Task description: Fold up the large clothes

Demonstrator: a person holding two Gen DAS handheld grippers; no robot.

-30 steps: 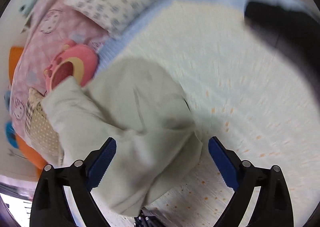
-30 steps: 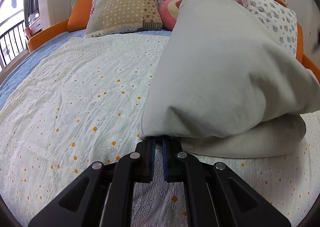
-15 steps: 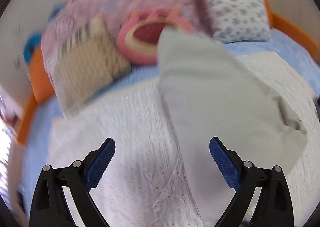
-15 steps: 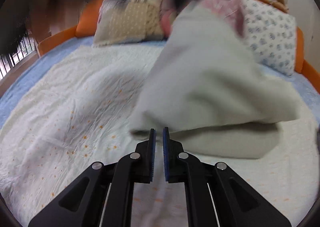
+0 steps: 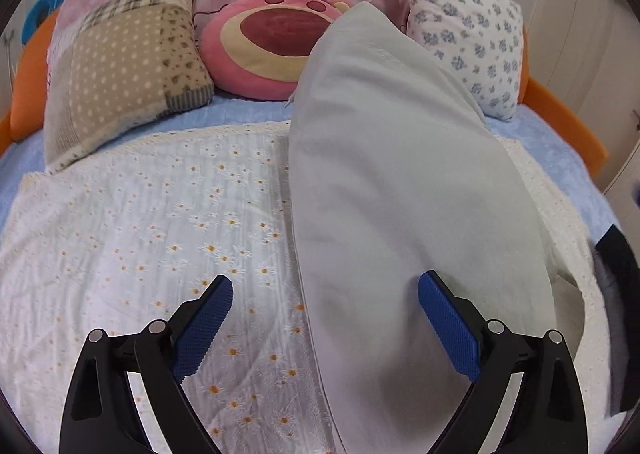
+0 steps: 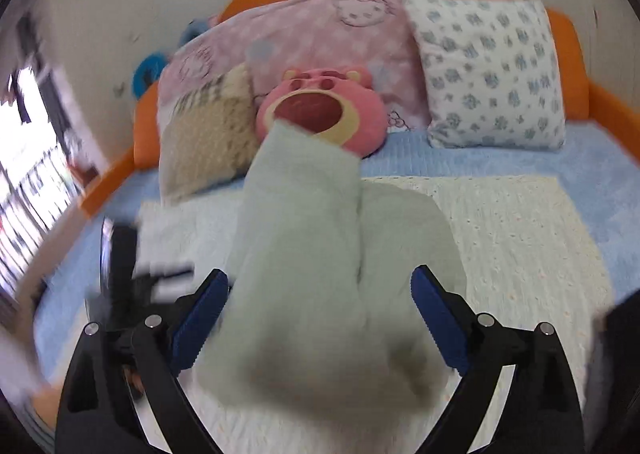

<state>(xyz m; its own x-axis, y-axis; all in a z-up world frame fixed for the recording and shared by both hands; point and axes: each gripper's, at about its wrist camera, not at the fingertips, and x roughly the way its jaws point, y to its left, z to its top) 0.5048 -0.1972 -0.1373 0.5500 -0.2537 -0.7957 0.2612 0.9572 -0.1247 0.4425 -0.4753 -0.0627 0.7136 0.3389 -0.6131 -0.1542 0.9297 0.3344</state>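
Grippers spread wide over a folded garment on the bed.

Left gripper [image 5: 325, 298] hovers low with fingers parted, holding nothing, its right pad touching or just over the pale green garment [image 5: 400, 213]. Right gripper [image 6: 320, 294] likewise gapes empty above the cloth. The garment lies lengthwise on the daisy-print cover [image 5: 160, 234], its far end reaching the pink bear cushion [image 5: 272, 41] at the headboard edge.
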